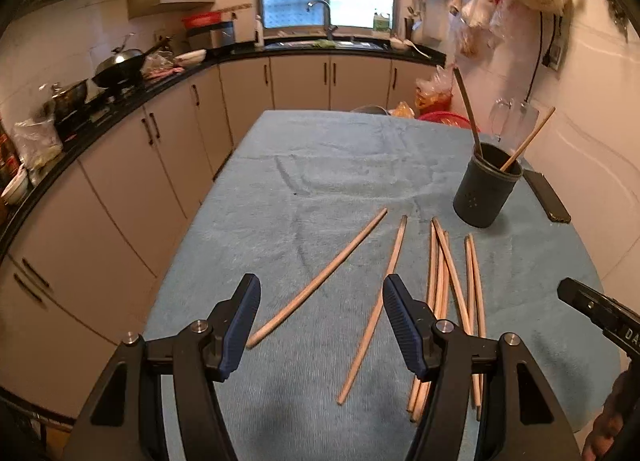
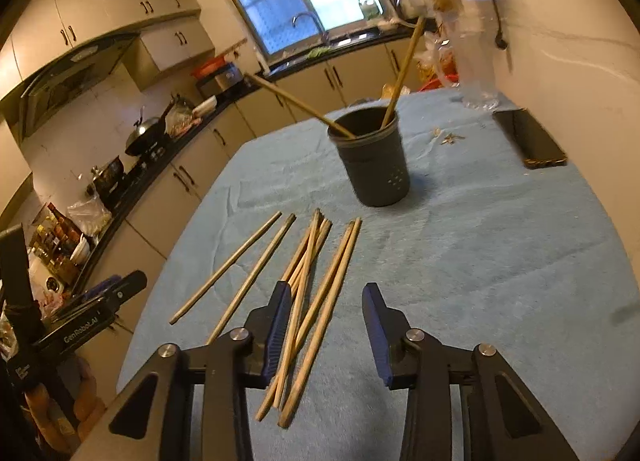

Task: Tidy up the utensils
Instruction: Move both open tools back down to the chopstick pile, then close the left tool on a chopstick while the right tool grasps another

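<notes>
Both grippers hang above the near edge of the table (image 1: 320, 149), and both are empty. The left gripper (image 1: 320, 325) has its jaws spread wide, straddling a gap with one chopstick running through it. The right gripper (image 2: 326, 325) is just as wide, its left finger over the loose bundle.

The chopsticks (image 2: 308, 301) lie scattered on the blue cloth (image 2: 480, 261) toward the near edge, fanned out, several crossing each other in the middle pile. Two stray ones (image 1: 320, 281) sit apart on the left side. The dark holder (image 2: 374, 157) stands farther in, toward the far right corner, with two sticks already leaning in it at wide angles. A black phone (image 2: 528, 139) lies just beside it at the right edge.

The risks from here, I reckon: closing on the crossed pile could pinch two or three sticks at once and flick one off the table. The thin round sticks may roll or twist in the pads. And those leaning sticks could catch an incoming one, or a knock could tip the holder.
</notes>
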`<state>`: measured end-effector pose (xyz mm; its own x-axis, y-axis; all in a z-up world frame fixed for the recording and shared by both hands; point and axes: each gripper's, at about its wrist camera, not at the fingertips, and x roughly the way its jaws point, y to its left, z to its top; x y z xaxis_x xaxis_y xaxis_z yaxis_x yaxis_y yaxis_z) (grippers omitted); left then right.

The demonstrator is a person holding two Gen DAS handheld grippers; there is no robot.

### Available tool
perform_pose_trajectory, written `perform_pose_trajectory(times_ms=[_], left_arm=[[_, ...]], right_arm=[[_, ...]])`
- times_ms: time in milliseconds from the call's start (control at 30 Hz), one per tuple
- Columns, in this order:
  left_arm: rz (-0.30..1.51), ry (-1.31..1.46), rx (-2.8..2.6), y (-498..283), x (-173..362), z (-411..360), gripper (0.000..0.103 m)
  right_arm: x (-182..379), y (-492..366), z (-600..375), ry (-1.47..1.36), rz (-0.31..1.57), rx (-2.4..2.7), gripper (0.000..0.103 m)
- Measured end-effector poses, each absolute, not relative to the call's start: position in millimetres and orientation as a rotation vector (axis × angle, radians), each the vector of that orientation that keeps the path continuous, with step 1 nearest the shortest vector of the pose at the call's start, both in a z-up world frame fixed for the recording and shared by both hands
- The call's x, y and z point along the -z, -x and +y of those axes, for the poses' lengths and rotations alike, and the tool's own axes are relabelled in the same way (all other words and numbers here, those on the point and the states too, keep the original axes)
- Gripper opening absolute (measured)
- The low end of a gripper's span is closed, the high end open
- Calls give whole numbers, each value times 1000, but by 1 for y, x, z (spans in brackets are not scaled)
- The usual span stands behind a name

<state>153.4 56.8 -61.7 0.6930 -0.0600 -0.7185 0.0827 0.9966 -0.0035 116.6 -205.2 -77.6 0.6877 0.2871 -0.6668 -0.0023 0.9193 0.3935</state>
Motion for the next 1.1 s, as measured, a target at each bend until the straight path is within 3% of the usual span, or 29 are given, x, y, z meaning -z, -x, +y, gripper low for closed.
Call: perform_pose_trajectory(times_ms=[333, 533, 667, 767, 967, 1100], left_arm=[[905, -117, 219, -236, 97, 48, 64], [1007, -234, 275, -286, 129, 25, 63], [1031, -272, 302, -300, 140, 14, 53], [1048, -288, 312, -306, 143, 5, 51], [1107, -313, 330, -318, 149, -9, 24], [1150, -283, 312, -330, 149, -14, 24]], right_arm=[[109, -178, -195, -338, 931, -129, 39], [132, -212, -192, -328, 1022, -115, 20], [142, -229, -186, -313, 1070, -134, 16], [151, -239, -181, -315, 1108, -141, 15], [151, -254, -177, -248, 1139, -94, 12], [148, -266, -167, -151, 1145, -76, 12]])
